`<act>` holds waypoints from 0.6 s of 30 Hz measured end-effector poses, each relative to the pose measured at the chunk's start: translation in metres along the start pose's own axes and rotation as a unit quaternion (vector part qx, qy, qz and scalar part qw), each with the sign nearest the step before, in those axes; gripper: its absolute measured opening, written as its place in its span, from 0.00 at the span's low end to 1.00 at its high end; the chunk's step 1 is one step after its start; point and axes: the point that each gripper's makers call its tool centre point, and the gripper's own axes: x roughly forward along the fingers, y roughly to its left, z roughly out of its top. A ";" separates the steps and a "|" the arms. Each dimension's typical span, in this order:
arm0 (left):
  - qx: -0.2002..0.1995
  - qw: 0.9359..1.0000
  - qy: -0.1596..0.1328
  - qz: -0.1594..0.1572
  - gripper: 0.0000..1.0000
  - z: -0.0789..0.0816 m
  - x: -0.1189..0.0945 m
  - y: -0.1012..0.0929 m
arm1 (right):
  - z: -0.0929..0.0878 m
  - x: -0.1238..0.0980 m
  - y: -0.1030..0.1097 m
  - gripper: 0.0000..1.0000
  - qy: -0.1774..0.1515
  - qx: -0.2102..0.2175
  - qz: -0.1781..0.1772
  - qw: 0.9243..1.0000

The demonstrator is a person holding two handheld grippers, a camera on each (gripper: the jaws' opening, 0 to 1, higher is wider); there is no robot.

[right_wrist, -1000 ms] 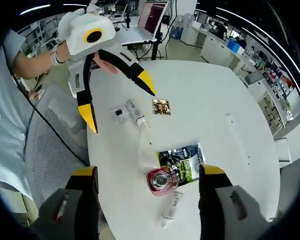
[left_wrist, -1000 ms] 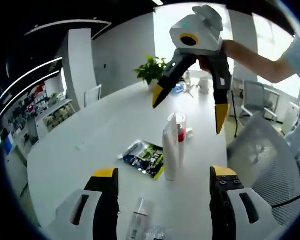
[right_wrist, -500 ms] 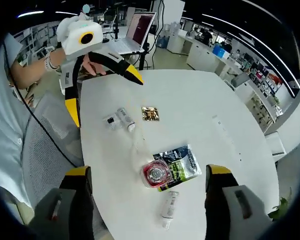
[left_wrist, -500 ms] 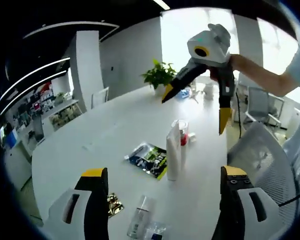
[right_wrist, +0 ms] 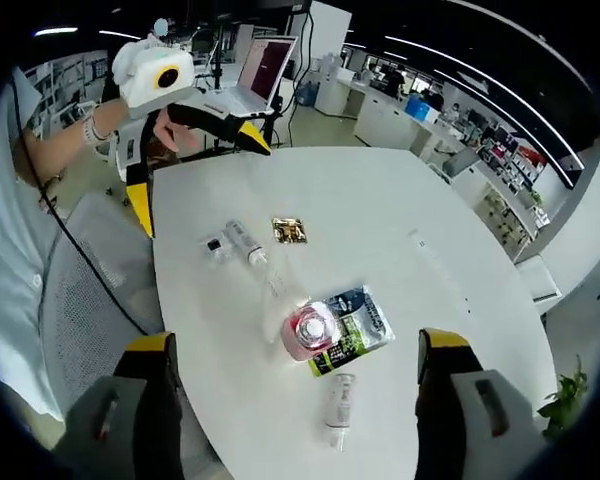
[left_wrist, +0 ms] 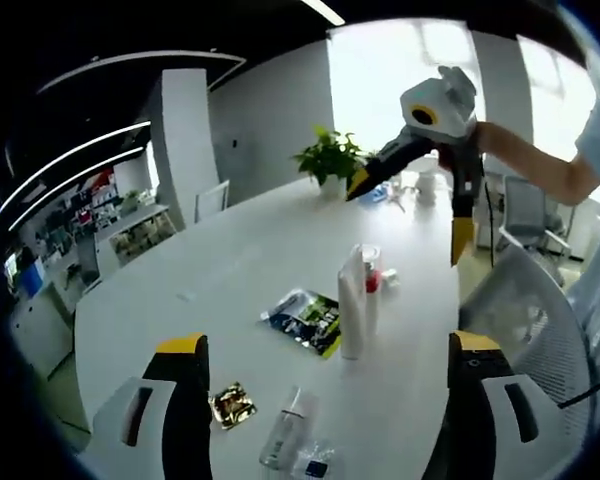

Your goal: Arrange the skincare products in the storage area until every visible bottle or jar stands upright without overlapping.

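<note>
Near the worktop's [right_wrist: 400,200] chair-side edge, a white tube [left_wrist: 350,305] stands beside a red-capped jar [right_wrist: 307,330]; a clear bottle [right_wrist: 242,240] lies flat. Both tongs, left [left_wrist: 325,400] and right [right_wrist: 295,400], hover open, empty. Best: grip the bottle mid-body, tip upright clear of neighbours.

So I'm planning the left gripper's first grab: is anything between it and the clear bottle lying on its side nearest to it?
Nothing visible blocks it. The clear plastic bottle lies on the white table between the open left gripper's jaws, with a small gold foil sachet beside it, off the direct path.
</note>
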 end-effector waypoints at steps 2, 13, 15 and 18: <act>-0.002 1.000 0.000 0.001 0.97 -0.002 -0.001 -0.001 | 0.000 -0.002 0.001 1.00 -0.009 0.006 -0.006 1.000; -0.010 1.000 0.004 0.011 0.97 -0.012 -0.006 -0.004 | -0.021 -0.005 0.004 1.00 -0.006 0.034 -0.022 0.999; -0.008 1.000 0.009 0.018 0.97 -0.016 -0.007 -0.002 | -0.023 -0.006 0.003 1.00 -0.006 0.035 -0.027 0.999; -0.010 1.000 0.010 0.014 0.97 -0.017 -0.008 -0.003 | -0.025 -0.007 0.004 1.00 -0.012 0.040 -0.030 0.999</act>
